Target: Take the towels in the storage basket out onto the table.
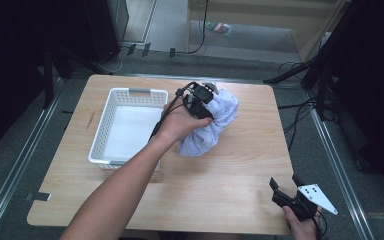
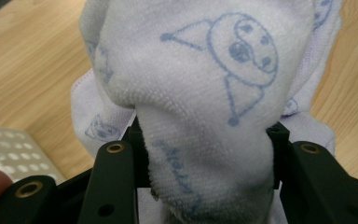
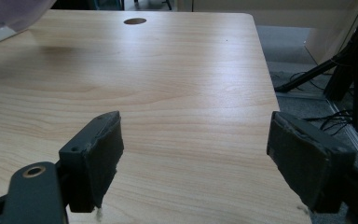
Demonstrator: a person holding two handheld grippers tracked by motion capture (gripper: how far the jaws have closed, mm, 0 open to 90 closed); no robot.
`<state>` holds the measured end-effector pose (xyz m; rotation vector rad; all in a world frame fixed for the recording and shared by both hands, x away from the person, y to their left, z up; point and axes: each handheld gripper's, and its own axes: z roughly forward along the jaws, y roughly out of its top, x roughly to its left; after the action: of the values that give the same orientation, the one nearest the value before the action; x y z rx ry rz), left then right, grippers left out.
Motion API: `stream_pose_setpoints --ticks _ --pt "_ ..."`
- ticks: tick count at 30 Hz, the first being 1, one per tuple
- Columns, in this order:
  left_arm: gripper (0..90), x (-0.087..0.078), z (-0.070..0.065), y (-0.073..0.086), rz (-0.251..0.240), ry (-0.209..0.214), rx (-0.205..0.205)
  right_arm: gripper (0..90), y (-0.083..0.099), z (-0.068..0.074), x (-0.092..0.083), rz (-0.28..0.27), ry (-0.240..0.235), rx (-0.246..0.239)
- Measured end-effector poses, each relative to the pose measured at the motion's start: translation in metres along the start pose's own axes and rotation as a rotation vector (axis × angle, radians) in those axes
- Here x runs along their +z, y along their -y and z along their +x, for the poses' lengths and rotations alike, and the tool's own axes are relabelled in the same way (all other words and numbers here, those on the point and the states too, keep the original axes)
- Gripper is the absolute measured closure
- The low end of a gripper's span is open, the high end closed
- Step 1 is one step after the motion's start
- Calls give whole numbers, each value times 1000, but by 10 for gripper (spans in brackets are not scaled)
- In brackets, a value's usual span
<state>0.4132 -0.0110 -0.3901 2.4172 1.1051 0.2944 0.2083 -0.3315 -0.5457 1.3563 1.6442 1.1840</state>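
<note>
A white towel with pale blue cartoon prints is bunched up and hangs just right of the basket, its lower end on the table. My left gripper is shut on the towel's upper part; in the left gripper view a thick fold of the towel is squeezed between the two black jaws. My right gripper rests open at the table's near right corner, held by a hand. In the right gripper view its wide-apart pads have only bare table between them.
A white perforated plastic basket stands on the left half of the wooden table; a corner of it shows as the basket in the left gripper view. Cables and black stand legs lie on the floor beyond the right edge.
</note>
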Motion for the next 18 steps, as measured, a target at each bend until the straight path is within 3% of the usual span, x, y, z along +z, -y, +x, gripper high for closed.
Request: stream_pose_setpoints --ticks 12,18 --pt "513 41 -4 14 36 47 -11 188 0 0 0 0 0 0" --pt "483 56 -7 21 47 43 -9 190 0 0 0 1 1 -1"
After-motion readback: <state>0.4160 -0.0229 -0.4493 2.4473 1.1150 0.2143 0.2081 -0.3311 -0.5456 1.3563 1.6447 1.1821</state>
